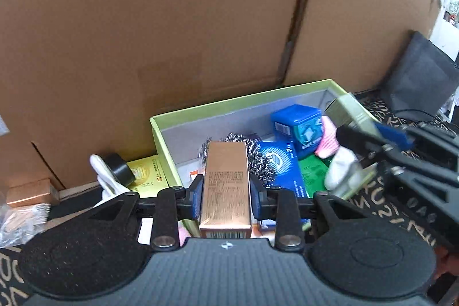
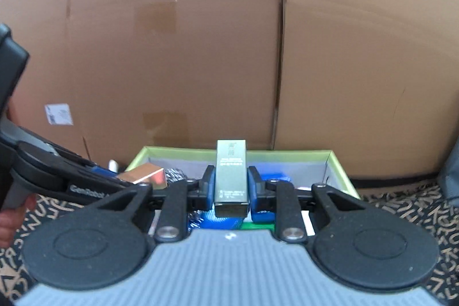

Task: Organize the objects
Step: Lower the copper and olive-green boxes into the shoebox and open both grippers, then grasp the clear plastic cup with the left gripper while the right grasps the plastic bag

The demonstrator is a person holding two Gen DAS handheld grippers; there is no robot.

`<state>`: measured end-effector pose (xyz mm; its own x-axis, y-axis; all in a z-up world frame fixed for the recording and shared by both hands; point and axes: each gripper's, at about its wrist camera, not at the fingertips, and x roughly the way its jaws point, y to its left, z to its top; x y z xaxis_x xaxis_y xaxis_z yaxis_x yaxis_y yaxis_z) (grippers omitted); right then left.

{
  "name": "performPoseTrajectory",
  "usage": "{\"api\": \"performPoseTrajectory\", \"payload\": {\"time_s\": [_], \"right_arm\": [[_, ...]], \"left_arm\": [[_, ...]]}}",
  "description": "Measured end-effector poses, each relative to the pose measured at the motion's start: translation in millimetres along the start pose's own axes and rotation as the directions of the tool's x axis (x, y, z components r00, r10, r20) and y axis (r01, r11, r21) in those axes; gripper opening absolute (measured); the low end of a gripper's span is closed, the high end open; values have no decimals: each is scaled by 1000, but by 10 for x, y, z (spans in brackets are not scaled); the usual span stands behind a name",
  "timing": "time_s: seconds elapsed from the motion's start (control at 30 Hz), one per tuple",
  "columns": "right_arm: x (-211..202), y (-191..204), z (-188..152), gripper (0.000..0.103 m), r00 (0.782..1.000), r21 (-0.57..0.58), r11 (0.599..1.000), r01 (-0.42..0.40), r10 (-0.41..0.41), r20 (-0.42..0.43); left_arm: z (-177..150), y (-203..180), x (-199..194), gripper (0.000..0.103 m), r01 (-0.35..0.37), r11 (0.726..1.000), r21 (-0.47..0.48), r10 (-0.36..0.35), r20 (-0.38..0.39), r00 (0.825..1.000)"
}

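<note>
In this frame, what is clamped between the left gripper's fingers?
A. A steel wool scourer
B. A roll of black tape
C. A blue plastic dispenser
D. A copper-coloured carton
D: in the left wrist view the left gripper has its blue pads pressed on both sides of the copper-coloured carton, held above the green box.

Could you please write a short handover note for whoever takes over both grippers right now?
Left gripper: shut on the copper box, held above the near edge of the green storage box.
Right gripper: shut on the olive box, also over the storage box.
Already inside: steel scourers, blue carton, blue packet, pink-and-white cloth items.
Still outside to its left: black tape roll, yellow box, white glove.
Left to do: place both held boxes, then probably gather the outside items.
</note>
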<state>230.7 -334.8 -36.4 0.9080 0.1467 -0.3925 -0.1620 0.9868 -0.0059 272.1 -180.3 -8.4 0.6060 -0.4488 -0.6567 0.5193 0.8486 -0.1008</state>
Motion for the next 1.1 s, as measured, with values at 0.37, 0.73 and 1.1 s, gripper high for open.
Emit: {"api": "performPoseTrajectory", "payload": {"time_s": [0.37, 0.73, 1.1], "right_arm": [[182, -102, -196, 85, 998, -10, 999, 41, -41, -44], [-573, 169, -239, 103, 996, -41, 999, -5, 9, 90], [-1009, 920, -616, 103, 981, -43, 980, -192, 193, 19]], "left_arm": [[-132, -38, -26, 68, 13, 998, 62, -19, 82, 996], [-734, 328, -1121, 96, -67, 988, -137, 99, 250, 963], [-1733, 922, -1586, 98, -188, 935, -301, 234, 124, 964]]}}
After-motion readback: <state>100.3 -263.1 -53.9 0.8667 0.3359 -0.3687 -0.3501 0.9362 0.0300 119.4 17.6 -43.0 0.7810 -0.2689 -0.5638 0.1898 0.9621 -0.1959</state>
